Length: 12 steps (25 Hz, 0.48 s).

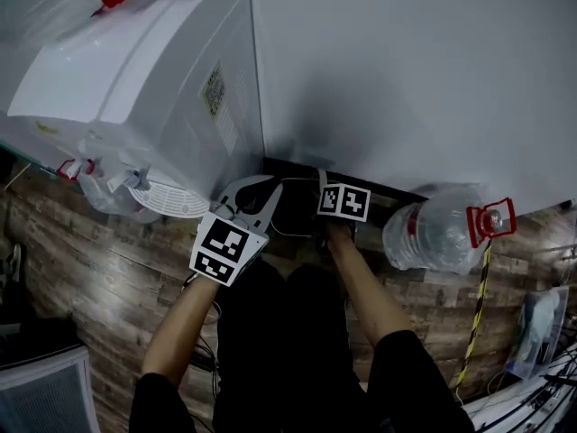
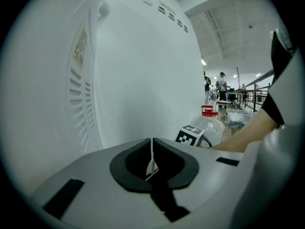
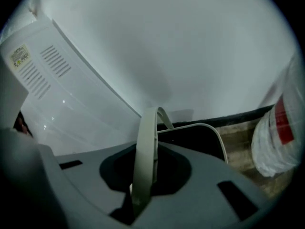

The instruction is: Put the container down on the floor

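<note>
The container (image 1: 293, 210) is a dark bin with a pale rim (image 3: 212, 130), standing on or just above the wooden floor against the white wall; I cannot tell whether it touches the floor. Its pale arched handle (image 3: 145, 147) rises between the jaws of my right gripper (image 3: 143, 175), which is shut on it. In the head view the right gripper (image 1: 329, 192) sits over the bin under its marker cube. My left gripper (image 1: 257, 198) is just left of the bin beside the dispenser. Its jaws (image 2: 152, 163) meet with only a thin slit and hold nothing that I can make out.
A white water dispenser (image 1: 135, 79) stands close on the left, its vented side (image 2: 81, 89) right beside the left gripper. A large clear water bottle (image 1: 433, 233) with a red cap lies on the floor to the right. The white wall (image 1: 406, 70) is straight ahead.
</note>
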Motion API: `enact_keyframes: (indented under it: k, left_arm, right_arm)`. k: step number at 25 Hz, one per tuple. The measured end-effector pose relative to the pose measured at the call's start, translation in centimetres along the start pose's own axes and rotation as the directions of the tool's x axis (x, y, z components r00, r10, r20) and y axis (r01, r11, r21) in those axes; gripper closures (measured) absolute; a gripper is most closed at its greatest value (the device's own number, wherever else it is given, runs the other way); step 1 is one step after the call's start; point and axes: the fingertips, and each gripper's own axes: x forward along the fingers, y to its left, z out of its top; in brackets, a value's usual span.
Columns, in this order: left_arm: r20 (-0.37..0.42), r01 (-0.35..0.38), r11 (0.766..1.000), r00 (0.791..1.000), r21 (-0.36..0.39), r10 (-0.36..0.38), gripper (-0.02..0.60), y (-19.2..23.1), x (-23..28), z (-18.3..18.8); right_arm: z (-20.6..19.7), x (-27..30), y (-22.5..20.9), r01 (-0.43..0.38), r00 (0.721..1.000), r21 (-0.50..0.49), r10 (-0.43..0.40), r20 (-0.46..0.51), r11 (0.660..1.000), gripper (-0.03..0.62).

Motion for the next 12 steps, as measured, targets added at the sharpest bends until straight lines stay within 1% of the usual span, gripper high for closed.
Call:
enact_keyframes:
  k: [5,12]
  left_arm:
    - [0.007,0.003,1.0,1.0,0.017,-0.004,0.557,-0.8,0.3,-1.7]
    - [0.042,-0.005,1.0,0.999,-0.022,0.006,0.557,-0.3,0.0,-2.4]
  right_arm:
    - [0.0,3.0,-0.9,-0.02,0.999,0.098,0.017,0.032,0.995,0.554]
    - [1.8,5.8,0.7,-0.062,0.997,0.195,0.05,0.067,0.979,0.548]
